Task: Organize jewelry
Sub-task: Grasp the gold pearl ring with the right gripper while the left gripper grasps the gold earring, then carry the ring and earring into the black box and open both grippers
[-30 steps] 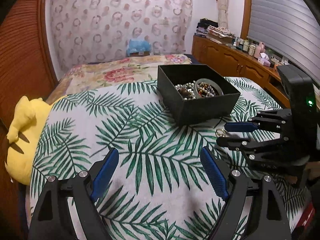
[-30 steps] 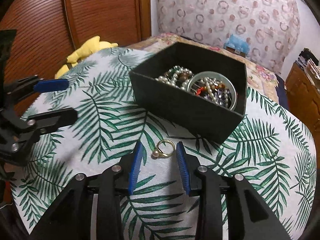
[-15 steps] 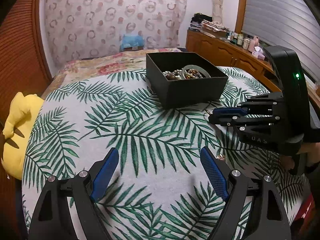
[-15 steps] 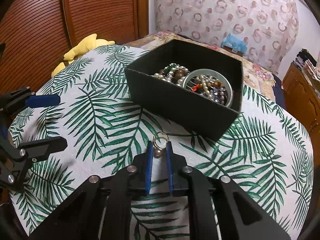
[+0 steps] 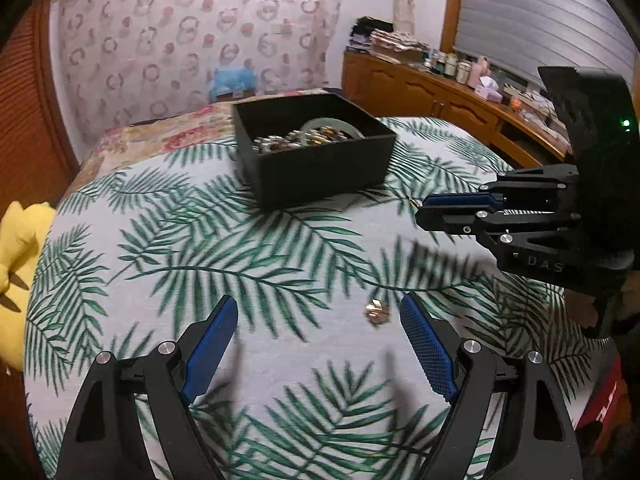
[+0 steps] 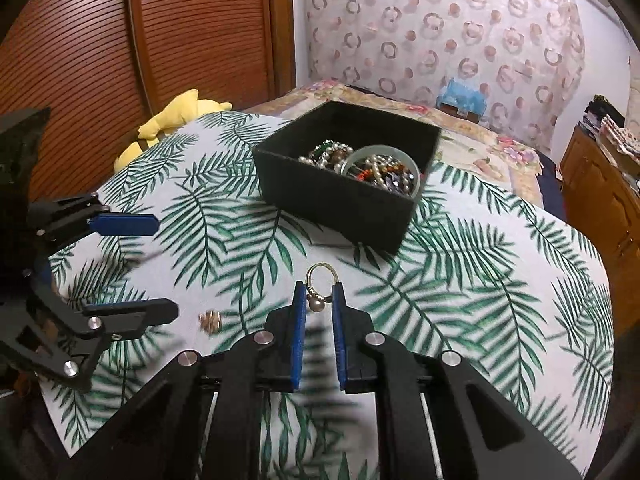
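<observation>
Right wrist view: right gripper (image 6: 319,305) clamped on gold pearl ring (image 6: 319,285), raised over leaf-print tablecloth (image 6: 460,280), short of black box (image 6: 340,196) of beads; left wrist view: left gripper (image 5: 320,330) spread wide, small gold trinket (image 5: 376,312) lying between blue pads (image 5: 426,350); yellow plush (image 5: 16,248) at table edge.

Right gripper (image 6: 319,300) pinches a gold ring (image 6: 319,285) with a pearl between its blue pads; the ring's loop sticks out past the tips, above the palm-leaf tablecloth (image 6: 460,280). Black box (image 6: 344,196) sits beyond, holding beaded jewelry (image 6: 326,154) and a glass dish (image 6: 384,172) of beads. Left gripper (image 6: 156,264) at the left edge, jaws apart. A small gold piece (image 6: 211,321) lies on the cloth just beside its lower finger. Yellow plush (image 6: 172,118) at the far table edge.
</observation>
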### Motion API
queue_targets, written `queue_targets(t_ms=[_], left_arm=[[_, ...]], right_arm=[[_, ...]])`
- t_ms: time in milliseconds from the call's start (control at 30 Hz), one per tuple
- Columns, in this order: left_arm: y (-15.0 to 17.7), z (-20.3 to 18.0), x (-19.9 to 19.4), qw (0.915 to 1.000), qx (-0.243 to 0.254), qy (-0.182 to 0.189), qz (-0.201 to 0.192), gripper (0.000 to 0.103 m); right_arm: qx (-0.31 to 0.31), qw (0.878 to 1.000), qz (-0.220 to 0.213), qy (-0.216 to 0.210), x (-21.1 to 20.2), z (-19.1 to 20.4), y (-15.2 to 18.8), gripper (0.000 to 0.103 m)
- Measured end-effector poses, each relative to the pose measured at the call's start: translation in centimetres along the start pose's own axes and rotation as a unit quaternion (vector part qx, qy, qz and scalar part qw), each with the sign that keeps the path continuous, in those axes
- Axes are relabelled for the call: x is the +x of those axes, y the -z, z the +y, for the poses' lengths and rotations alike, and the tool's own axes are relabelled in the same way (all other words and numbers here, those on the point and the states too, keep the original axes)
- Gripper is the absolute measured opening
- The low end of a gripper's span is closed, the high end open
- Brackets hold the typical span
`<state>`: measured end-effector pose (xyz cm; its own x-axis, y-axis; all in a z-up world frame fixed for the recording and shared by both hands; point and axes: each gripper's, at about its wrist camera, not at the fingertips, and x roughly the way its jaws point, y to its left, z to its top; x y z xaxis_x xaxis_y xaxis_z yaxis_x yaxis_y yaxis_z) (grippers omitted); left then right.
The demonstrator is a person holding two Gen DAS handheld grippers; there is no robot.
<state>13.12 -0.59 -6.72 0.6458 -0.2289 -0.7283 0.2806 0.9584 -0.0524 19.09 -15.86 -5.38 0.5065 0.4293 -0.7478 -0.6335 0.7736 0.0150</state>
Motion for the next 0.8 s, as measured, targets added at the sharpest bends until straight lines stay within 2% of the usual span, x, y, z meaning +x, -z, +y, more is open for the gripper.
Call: queue_targets(t_ms=[33, 100, 233, 300, 367, 567, 633, 800], left_arm=[[0.0, -0.4, 0.1, 1.0000, 0.005, 0.003, 0.001, 0.080], [0.0, -1.1, 0.3, 0.9998, 0.014, 0.009, 0.006, 0.069], [0.0, -2.3, 1.0, 0.9992, 0.026, 0.024, 0.016, 0.055], [0.1, -2.7, 1.4, 0.9990, 0.029, 0.028, 0.021, 0.042], [0.1, -3.0, 1.7, 0.9987, 0.032, 0.030, 0.025, 0.034], [0.4, -3.5, 2.2, 0.9986, 0.041, 0.016, 0.028, 0.023], [0.4, -3.4, 2.3, 0.9987, 0.042, 0.012, 0.028, 0.014], [0.4, -3.2, 1.9, 0.9990, 0.040, 0.011, 0.019, 0.014]], right_arm=[[0.001, 1.000, 0.001, 0.001, -0.2, -0.1, 0.4, 0.014], [0.003, 1.000, 0.004, 0.002, -0.6, -0.3, 1.2, 0.014], [0.005, 1.000, 0.006, 0.007, -0.8, -0.5, 2.2, 0.014], [0.009, 1.000, 0.006, 0.007, -1.0, -0.7, 2.5, 0.014], [0.010, 1.000, 0.005, 0.007, -1.2, -0.8, 2.6, 0.014], [0.011, 1.000, -0.003, 0.005, -1.9, -0.9, 2.6, 0.014], [0.011, 1.000, -0.005, 0.004, -2.1, -0.9, 2.6, 0.014], [0.010, 1.000, -0.007, 0.003, -2.2, -0.6, 2.4, 0.014]])
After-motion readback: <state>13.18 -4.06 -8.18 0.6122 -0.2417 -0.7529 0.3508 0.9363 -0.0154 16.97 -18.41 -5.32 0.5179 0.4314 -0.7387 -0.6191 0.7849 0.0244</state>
